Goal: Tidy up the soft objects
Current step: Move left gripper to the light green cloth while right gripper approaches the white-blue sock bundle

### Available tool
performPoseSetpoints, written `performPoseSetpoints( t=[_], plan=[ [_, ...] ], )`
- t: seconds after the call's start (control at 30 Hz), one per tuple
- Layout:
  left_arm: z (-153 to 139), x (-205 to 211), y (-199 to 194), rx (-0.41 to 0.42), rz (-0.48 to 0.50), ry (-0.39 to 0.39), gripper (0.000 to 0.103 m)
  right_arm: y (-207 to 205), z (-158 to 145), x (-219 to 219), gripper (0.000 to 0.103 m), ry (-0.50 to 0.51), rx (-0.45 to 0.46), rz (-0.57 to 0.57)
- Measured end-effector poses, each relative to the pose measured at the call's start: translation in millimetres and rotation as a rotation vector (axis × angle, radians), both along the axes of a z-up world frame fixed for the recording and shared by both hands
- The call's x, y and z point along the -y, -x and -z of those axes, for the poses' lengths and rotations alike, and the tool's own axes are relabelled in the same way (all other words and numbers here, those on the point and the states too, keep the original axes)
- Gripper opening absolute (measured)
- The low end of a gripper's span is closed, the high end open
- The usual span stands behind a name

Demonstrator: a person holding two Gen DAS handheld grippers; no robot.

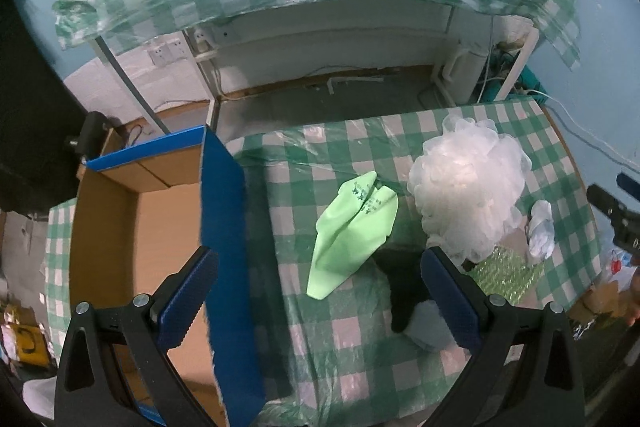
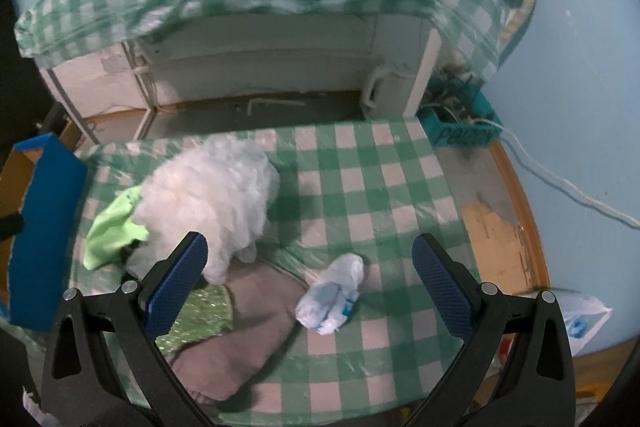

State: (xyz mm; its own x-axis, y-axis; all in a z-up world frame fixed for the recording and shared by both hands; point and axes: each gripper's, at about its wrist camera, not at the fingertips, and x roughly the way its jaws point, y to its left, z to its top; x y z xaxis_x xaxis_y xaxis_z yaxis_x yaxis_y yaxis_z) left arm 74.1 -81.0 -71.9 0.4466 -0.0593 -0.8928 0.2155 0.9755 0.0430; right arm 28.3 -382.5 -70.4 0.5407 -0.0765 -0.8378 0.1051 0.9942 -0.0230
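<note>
The table is the largest thing, covered by a green and white checked cloth under clear plastic; its far edge and its right edge are both seen in the right wrist view, and the whole right half of the top is bare, so there is much free room on that side. At the left edge of the table stands a cardboard box with blue flaps; one blue flap stands up just beside the table edge, and the inside of the box looks empty as far as it is visible. Near the middle of the table sits a big white mesh sponge, and a light green cloth lies touching its left side, between the sponge and the box. In front of the sponge lies a grey-brown towel close to the near edge, with a shiny green sheet partly on top of it. A small white and blue plastic packet lies just right of the towel, with free cloth around it. The left gripper is spread wide and holds nothing, above the near-left part of the table. The right gripper is also spread wide and empty, with the packet seen between its fingers.
</note>
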Motion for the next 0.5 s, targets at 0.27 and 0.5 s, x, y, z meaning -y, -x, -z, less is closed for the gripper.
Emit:
performPoseSetpoints(
  t=[0.27,0.5],
  plan=[
    [27.3,18.3,-21.9,-0.057,0.02,-0.018,0.102,-9.3,21.6,20.0,0.101,-0.021,-0.07,0.049],
    [55.8,32.5,-39.5,-0.098,0.038,-0.057,0.102,-15.0,51.4,32.0,0.101,-0.034,-0.149,0.09]
  ],
)
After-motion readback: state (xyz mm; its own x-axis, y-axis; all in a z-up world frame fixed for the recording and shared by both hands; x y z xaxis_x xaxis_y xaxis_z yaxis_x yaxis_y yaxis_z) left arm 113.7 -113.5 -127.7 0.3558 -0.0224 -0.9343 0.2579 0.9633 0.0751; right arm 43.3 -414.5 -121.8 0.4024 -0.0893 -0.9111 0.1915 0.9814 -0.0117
